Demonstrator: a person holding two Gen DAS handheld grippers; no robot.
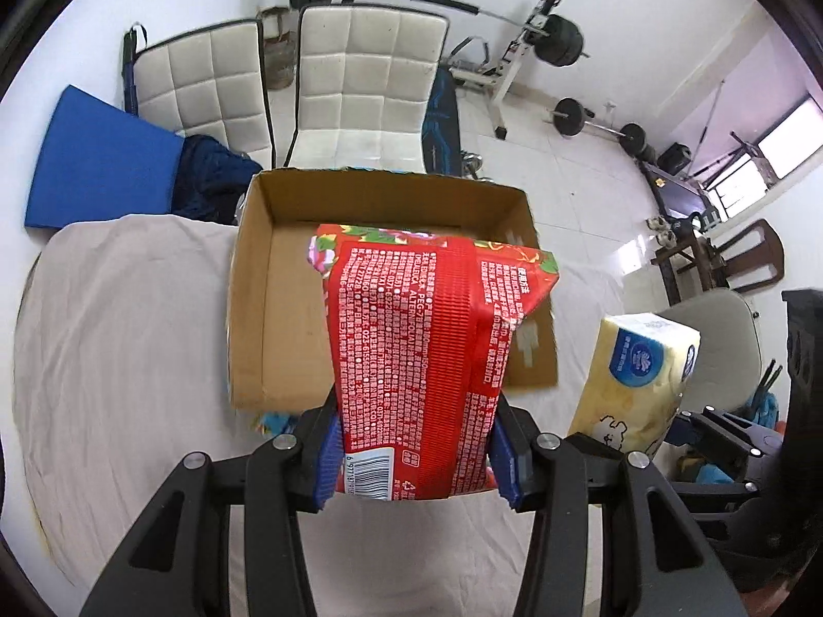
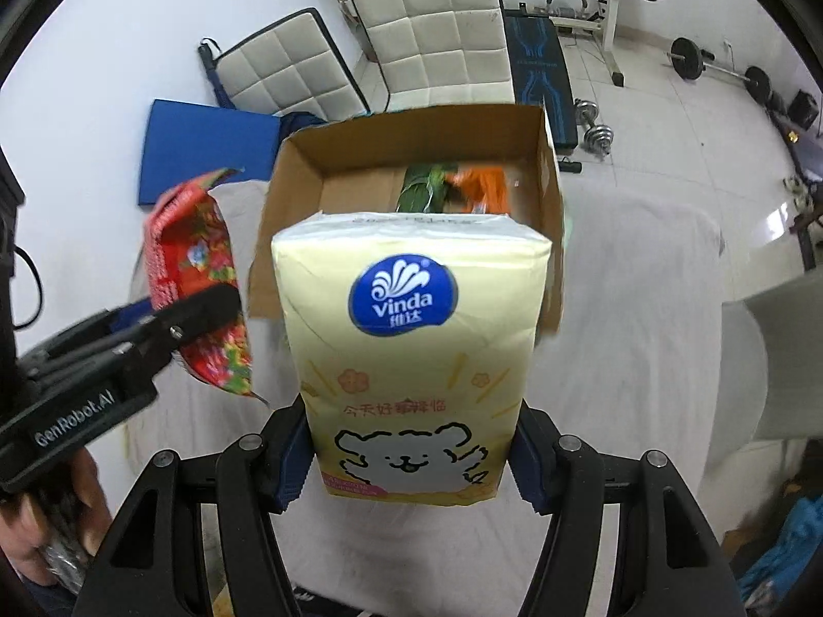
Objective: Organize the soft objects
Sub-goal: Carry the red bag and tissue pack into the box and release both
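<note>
In the left wrist view, a red floral pack (image 1: 416,360) is clamped between the blue pads of the left gripper (image 1: 415,455), its lower end with the barcode pinched and its upper end held out over the near wall of an open cardboard box (image 1: 267,308). The box is set on a table covered with a pale cloth (image 1: 123,339). To the right, a yellow tissue pack (image 1: 638,385) is seen raised above the cloth, with the right gripper (image 1: 720,437) only partly shown at the frame edge.

In the right wrist view, the yellow tissue pack (image 2: 416,355) is gripped at its lower end by the right gripper (image 2: 414,455), both pads pressed against its sides. It is held in front of the cardboard box (image 2: 288,236), inside which something green and orange (image 2: 452,187) is lying, too blurred to be identified. At the left, the red floral pack (image 2: 200,267) is seen held by the left gripper (image 2: 195,319). Two white padded chairs (image 2: 437,25) are visible beyond the table.
</note>
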